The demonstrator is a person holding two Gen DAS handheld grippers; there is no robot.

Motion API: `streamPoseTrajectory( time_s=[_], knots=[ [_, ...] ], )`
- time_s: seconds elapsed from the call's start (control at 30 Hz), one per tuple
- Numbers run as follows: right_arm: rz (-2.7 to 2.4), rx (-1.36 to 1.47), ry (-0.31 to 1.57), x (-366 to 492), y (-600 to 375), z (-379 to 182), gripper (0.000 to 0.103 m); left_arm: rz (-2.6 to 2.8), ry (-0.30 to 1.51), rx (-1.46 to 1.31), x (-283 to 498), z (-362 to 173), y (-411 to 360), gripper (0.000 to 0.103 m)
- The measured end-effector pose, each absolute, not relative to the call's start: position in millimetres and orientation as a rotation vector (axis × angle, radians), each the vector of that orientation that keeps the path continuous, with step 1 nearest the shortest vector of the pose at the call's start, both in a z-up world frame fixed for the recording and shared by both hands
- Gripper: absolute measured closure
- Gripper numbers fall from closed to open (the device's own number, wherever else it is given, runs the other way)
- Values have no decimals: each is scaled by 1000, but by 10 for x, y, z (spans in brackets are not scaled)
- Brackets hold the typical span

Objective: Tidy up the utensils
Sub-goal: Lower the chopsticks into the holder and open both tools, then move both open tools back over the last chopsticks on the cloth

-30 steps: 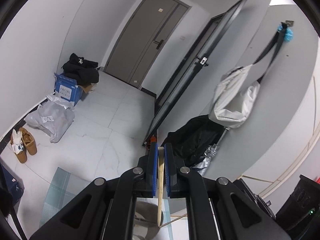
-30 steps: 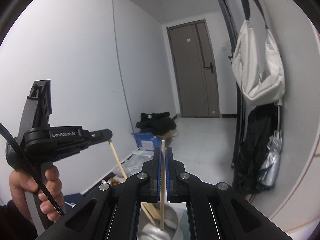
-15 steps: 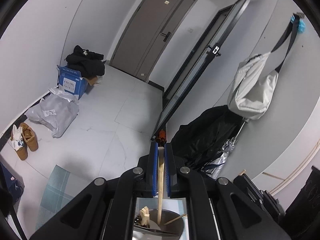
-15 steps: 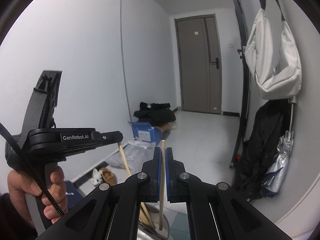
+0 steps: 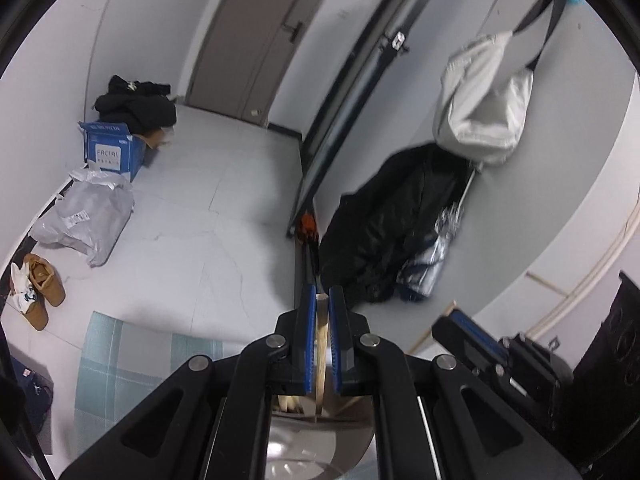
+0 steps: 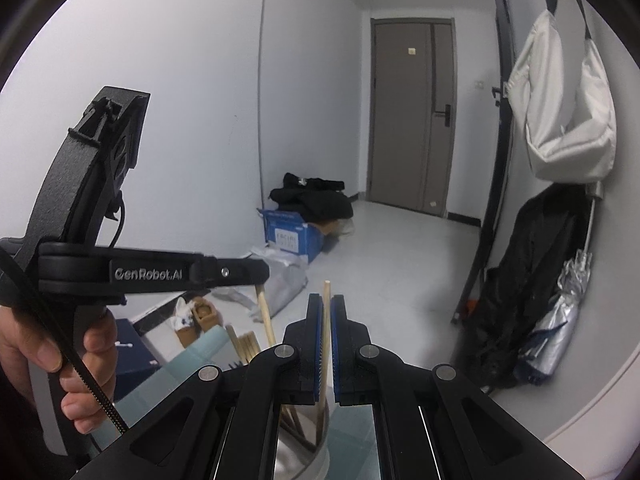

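Two chopsticks, one [image 5: 321, 344] pinched in the left gripper's [image 5: 321, 320] closed jaws, one [image 6: 325, 344] in the right gripper's [image 6: 326, 320], hang over the cup [image 6: 316, 452]; light, stiff, slippery wood, best held mid-shaft.

"GenRobot.AI" on left tongs [image 6: 262, 280]; "FACIAL" on blue box [image 5: 110, 154]

two grippers [image 6: 326, 316], one metal cup [image 6: 320, 456], two held chopsticks [image 6: 326, 300] (more inside)

walls: plain white
floor [image 5: 224, 216]: pale grey tile
door [image 6: 412, 112]: grey-brown, upper centre of frame
white bag [image 6: 560, 108]: hung upper right
blue box [image 5: 110, 152]: left, by wall
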State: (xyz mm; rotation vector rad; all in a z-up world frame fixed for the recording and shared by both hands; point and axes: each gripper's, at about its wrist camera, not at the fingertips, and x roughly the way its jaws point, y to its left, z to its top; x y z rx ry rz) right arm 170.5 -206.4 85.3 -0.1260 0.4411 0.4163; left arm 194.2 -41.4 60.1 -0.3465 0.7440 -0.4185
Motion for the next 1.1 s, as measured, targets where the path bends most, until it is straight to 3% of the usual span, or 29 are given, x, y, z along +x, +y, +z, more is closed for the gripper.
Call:
streamPoseTrajectory(
  time_s=[0.3, 0.33, 0.4, 0.5, 0.6, 0.7, 0.8, 1.1],
  knots=[
    [452, -110, 504, 1780, -2062, 615, 100, -475, 862, -309, 1922, 549, -456, 97],
    [452, -110, 508, 1780, -2056, 598, 99, -467, 861, -300, 1903, 566, -448, 94],
    [459, -99, 521, 1773, -2056, 568, 99, -447, 854, -290, 1860, 609, -419, 71],
    [454, -70, 526, 1724, -2073, 556, 94, -390, 804, -313, 1783, 665, -298, 46],
    [443, -45, 515, 1642, -2112, 584, 79, -313, 783, -315, 1717, 709, -185, 38],
    [433, -37, 509, 1530, -2135, 623, 76, -258, 762, -288, 1642, 757, -116, 34],
    [417, -23, 497, 1419, -2150, 675, 68, -191, 727, -262, 1540, 826, -54, 24],
    [396, 52, 444, 1009, -2107, 844, 47, -101, 613, -202, 1121, 963, 14, 7]
  ],
)
